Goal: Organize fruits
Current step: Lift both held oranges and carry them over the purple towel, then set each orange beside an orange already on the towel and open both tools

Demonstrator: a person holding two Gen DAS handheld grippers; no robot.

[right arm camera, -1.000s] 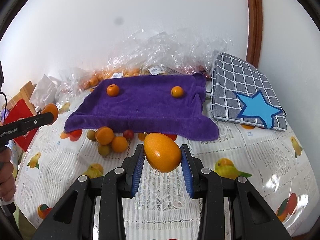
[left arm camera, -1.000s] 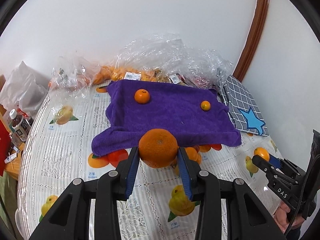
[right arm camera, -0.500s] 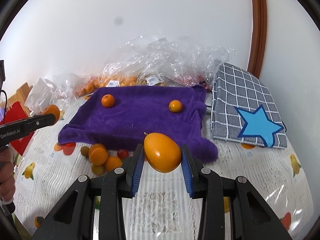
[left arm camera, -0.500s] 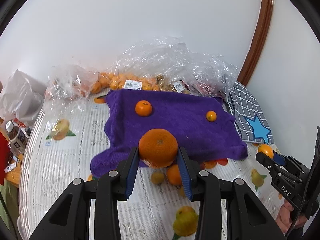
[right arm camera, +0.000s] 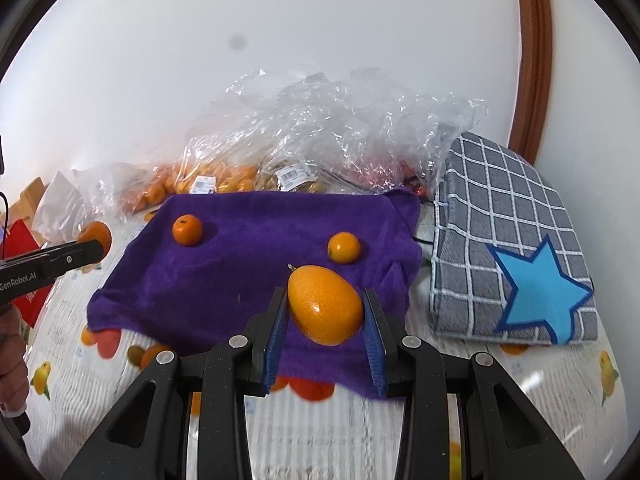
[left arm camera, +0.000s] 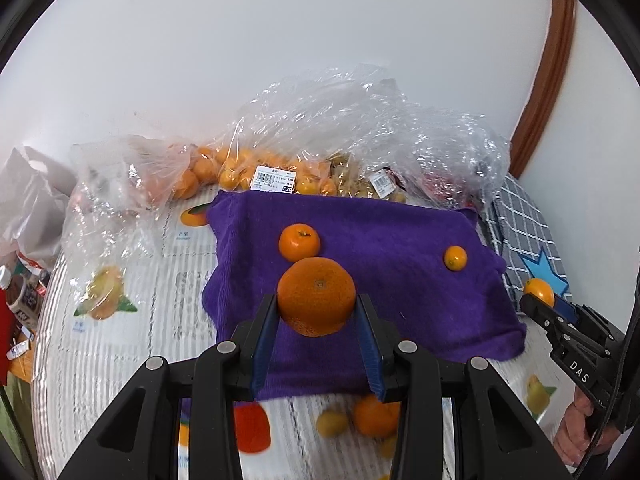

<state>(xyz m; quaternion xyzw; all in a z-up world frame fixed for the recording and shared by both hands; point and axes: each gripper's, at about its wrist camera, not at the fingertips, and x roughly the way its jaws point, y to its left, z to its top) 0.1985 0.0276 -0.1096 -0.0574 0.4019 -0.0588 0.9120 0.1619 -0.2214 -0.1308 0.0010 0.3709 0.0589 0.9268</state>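
Left gripper (left arm camera: 317,316), black with blue pads, fills the bottom of the left wrist view and is clamped on a round, dimpled orange mandarin (left arm camera: 316,297) held over the near half of a purple fleece towel (left arm camera: 400,280). In the right wrist view the right gripper (right arm camera: 325,314) is likewise closed around a smooth, egg-shaped orange kumquat (right arm camera: 325,305), also above the towel's near edge.

Below the left gripper, at the bottom centre of that frame, a few loose small orange and yellow fruits (left arm camera: 374,416) lie on the white tablecloth printed with fruit pictures (left arm camera: 120,360), partly hidden and blurred.

On the towel rest two fruits, well apart: a small orange tangerine with a green stem (left arm camera: 299,242) just beyond the held mandarin, and a smaller round orange fruit (left arm camera: 455,257) toward the right.

To the right of the towel lies a grey checked cushion with a blue star (right arm camera: 520,264).

Farthest back, across the upper middle, crumpled clear plastic bags (left arm camera: 360,140) sit against the white wall, holding many more orange fruits and carrying white price labels (left arm camera: 274,179).
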